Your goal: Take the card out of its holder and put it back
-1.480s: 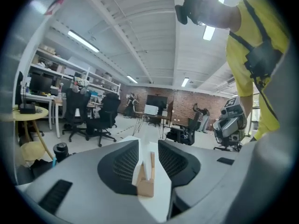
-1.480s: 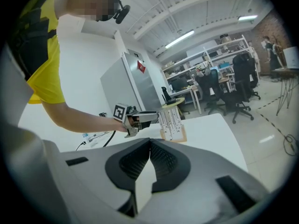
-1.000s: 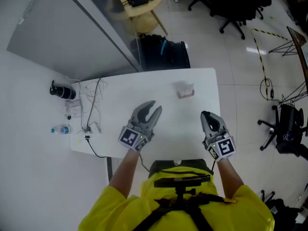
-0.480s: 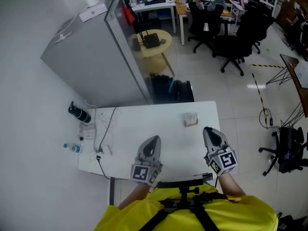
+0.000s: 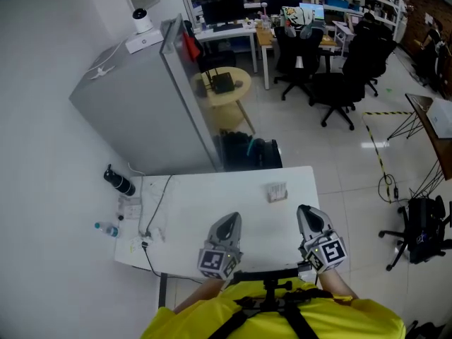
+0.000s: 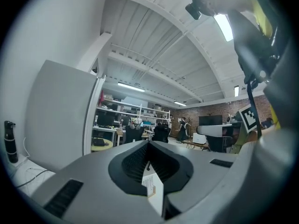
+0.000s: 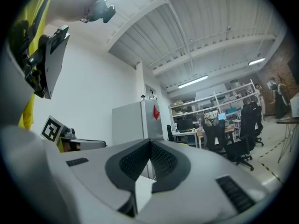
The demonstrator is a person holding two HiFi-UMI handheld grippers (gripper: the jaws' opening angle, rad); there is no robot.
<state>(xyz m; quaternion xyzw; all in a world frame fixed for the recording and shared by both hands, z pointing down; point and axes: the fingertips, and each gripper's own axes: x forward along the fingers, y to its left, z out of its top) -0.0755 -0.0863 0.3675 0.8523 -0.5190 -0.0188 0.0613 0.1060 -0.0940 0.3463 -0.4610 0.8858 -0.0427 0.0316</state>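
White table (image 5: 212,189) is filling the lower middle of the head view, and a grey cabinet (image 5: 141,104) is standing behind its left part. The card holder (image 5: 277,192) is standing on the right part of the table, near the far edge. In the left gripper view the card (image 6: 147,182) is showing upright in it, seen through the gap under the jaws.

The left gripper (image 5: 232,221) and the right gripper (image 5: 306,213) are hovering side by side over the near edge of the table, well apart from the holder. Both are keeping their jaws pressed together, with no object between them. Only bare table top is lying between the grippers and the holder.

On the left end of the table a black bottle (image 5: 120,182), a small water bottle (image 5: 106,227) and some cables (image 5: 152,203) are lying, far from the holder. Beyond the table a black bag (image 5: 251,150) is sitting on the floor, next to a round yellow table (image 5: 222,87). Black office chairs (image 5: 339,83) are standing further back.
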